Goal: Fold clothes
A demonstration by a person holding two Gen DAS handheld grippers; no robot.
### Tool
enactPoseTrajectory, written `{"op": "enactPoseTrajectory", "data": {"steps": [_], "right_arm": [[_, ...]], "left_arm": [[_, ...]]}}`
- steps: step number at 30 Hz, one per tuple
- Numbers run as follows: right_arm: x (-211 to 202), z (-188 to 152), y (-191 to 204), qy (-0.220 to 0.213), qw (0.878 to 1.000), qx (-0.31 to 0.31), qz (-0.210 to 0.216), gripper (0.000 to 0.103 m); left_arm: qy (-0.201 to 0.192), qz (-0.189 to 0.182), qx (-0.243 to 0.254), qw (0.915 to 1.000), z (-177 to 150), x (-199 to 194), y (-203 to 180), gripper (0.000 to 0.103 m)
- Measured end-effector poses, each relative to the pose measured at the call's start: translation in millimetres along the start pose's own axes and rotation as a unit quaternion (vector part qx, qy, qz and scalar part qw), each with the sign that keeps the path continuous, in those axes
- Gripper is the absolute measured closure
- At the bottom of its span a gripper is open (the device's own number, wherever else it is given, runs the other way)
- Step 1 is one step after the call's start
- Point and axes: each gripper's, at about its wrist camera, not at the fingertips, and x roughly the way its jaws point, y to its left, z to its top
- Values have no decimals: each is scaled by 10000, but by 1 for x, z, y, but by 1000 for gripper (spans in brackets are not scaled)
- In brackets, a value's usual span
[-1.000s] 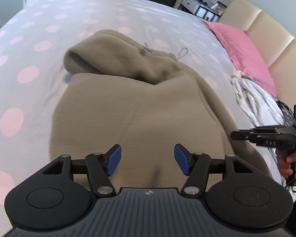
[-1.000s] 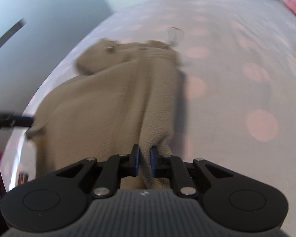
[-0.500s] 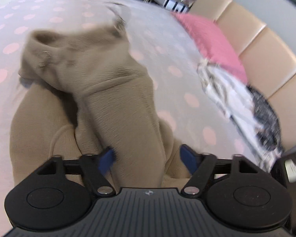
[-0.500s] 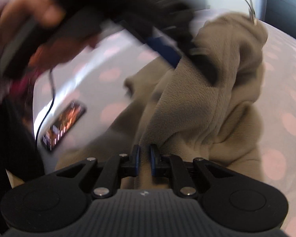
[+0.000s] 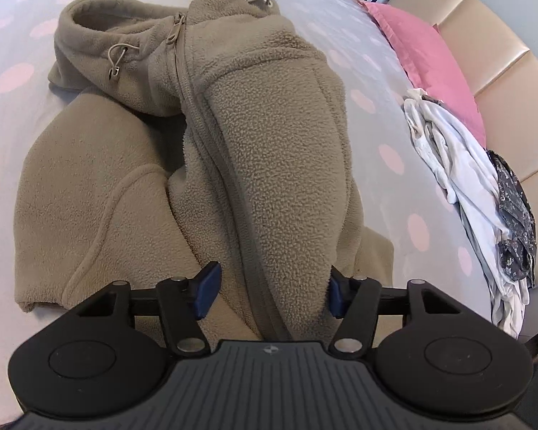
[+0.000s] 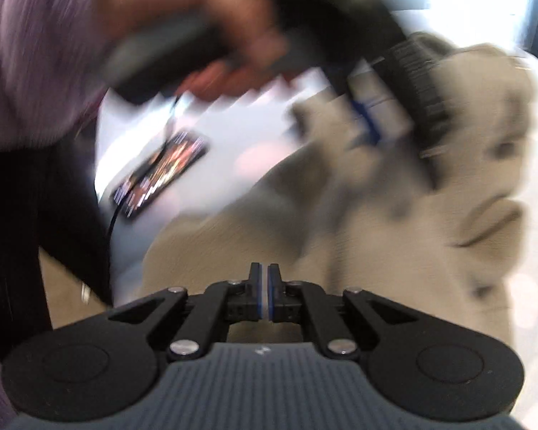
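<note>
- A tan fleece zip jacket [image 5: 269,150] lies on a white bedspread with pale pink dots [image 5: 14,75], partly doubled over: one front panel, with its zipper, drapes across the body in a thick ridge, collar bunched at the far end.
- The left gripper [image 5: 270,292] stands wide open, its blue pads either side of that ridge, not clamped on it.
- The right gripper [image 6: 263,292] is pressed fully closed with nothing visible between its pads (this view is heavily blurred).
- Judgement: the fold is midway; the jacket is lumpy, not a flat, neat stack.
- A heap of white and dark floral clothes [image 5: 476,193] lies near a pink pillow [image 5: 423,50].
</note>
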Motion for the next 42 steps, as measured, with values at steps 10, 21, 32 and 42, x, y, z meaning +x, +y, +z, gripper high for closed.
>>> {"op": "enactPoseTrajectory", "data": {"steps": [10, 21, 32, 42], "right_arm": [[-59, 3, -93, -817, 9843, 1180, -1024, 82], [-20, 38, -171, -955, 9623, 2284, -1130, 52], [41, 60, -200, -868, 9503, 2829, -969, 94], [-76, 22, -234, -1608, 8933, 3200, -2718, 97]], "left_arm": [[94, 90, -31, 9999, -2, 0, 1, 52], [122, 25, -17, 9999, -5, 1, 8, 52], [90, 11, 178, 9998, -1, 1, 4, 52], [-507, -192, 492, 9973, 8, -38, 7, 37]]}}
